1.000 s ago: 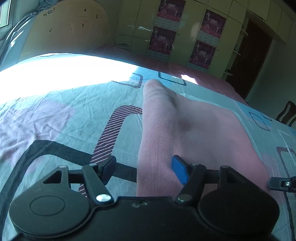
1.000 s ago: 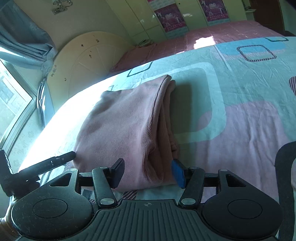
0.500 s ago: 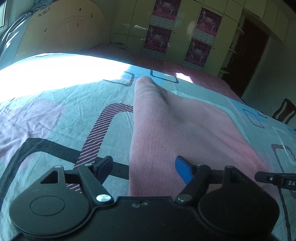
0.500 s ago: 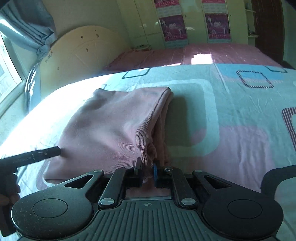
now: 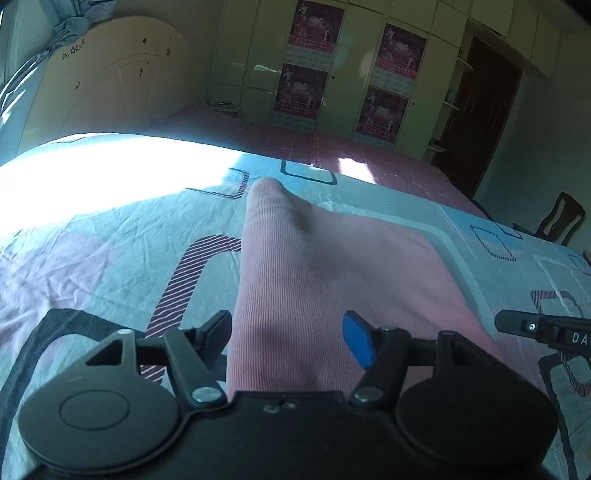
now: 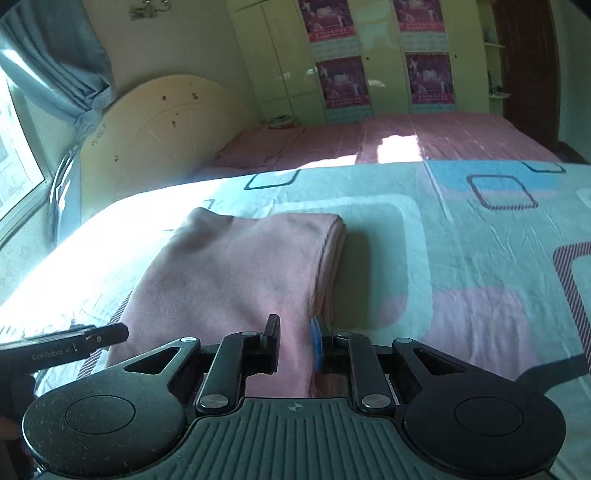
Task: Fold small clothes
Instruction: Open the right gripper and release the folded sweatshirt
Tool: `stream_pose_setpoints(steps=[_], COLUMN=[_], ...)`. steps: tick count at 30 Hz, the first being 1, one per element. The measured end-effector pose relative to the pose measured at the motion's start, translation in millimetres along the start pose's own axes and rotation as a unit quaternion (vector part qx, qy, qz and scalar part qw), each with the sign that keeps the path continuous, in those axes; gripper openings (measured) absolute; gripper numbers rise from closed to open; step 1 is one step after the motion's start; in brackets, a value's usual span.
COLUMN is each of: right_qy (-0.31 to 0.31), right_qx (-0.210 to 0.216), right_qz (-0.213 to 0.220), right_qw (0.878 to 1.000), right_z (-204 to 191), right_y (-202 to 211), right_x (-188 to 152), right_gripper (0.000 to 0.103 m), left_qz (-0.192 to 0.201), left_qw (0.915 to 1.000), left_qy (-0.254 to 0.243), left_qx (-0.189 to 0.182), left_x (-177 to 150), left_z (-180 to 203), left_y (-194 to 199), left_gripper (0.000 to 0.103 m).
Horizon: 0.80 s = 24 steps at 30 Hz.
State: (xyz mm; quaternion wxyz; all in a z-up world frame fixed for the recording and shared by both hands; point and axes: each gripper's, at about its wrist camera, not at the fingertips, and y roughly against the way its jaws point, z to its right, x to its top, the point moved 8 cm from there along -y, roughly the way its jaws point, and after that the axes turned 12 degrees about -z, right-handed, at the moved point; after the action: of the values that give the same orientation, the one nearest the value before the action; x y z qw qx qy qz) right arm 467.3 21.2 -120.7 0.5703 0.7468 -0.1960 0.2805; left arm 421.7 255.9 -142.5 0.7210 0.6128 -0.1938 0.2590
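Pink ribbed garment (image 6: pixel 236 280) on a pale bedsheet (image 6: pixel 461 258) printed with pink, blue and teal blocks plus dark striped rounded-square outlines, cream headboard (image 6: pixel 162 136), pale green wardrobe (image 5: pixel 258 55) with magenta posters (image 5: pixel 316 26), grey-blue curtain (image 6: pixel 55 55).

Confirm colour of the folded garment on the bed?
Pink, fine ribbed knit. The garment shows best in the right wrist view; ribbing reads clearest in the left wrist view.

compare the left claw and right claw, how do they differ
Left claw stands wide, jaws closing, with the left edge of the pink garment loose between them; right claw is narrow, jaws opening, the garment's folded right edge filling its gap. Both point along the garment on the bed.
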Motion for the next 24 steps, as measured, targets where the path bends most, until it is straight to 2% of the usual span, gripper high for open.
stream_pose_setpoints(steps=[3, 7, 11, 13, 14, 16, 17, 19, 20, 21, 24], right_qy=[0.018, 0.019, 0.024, 0.014, 0.004, -0.019, -0.028, -0.041, -0.047, -0.049, -0.042], right_qx=[-0.026, -0.050, -0.062, -0.056, -0.046, -0.023, -0.015, -0.008, -0.005, 0.000, 0.003], right_qz=[-0.025, -0.053, -0.053, -0.054, -0.050, -0.042, -0.039, -0.034, -0.029, -0.026, -0.025], right_qw=[0.999, 0.997, 0.996, 0.997, 0.998, 0.999, 0.999, 0.999, 0.998, 0.998, 0.999], right_z=[-4, 6, 7, 5, 3, -2, -6, -13, -16, -19, -29], right_y=[-31, -61, -65, -54, -47, -27, -16, 4, 15, 24, 52], right_x=[-6, -20, -22, -20, -19, -21, -24, -32, -37, -41, -54], right_gripper=[0.017, 0.017, 0.016, 0.016, 0.017, 0.017, 0.018, 0.039, 0.061, 0.068, 0.068], left_qz=[-0.023, -0.026, -0.030, -0.030, -0.030, -0.026, -0.025, -0.022, -0.023, -0.025, -0.036], left_qw=[0.9997, 0.9989, 0.9983, 0.9986, 0.9987, 0.9988, 0.9987, 0.9987, 0.9985, 0.9984, 0.9980], left_qy=[-0.009, -0.027, -0.033, -0.030, -0.028, -0.026, -0.028, -0.035, -0.041, -0.044, -0.044], left_qx=[0.001, 0.029, 0.036, 0.033, 0.030, 0.033, 0.034, 0.028, 0.028, 0.026, 0.028], left_x=[8, 2, 5, 6, 7, 7, 7, 5, 3, 1, -9], left_z=[8, 6, 9, 10, 11, 12, 14, 19, 22, 25, 32], left_y=[-26, -44, -38, -29, -22, -8, 0, 14, 22, 29, 53], left_gripper=[0.062, 0.065, 0.065, 0.067, 0.070, 0.089, 0.092, 0.100, 0.103, 0.103, 0.103])
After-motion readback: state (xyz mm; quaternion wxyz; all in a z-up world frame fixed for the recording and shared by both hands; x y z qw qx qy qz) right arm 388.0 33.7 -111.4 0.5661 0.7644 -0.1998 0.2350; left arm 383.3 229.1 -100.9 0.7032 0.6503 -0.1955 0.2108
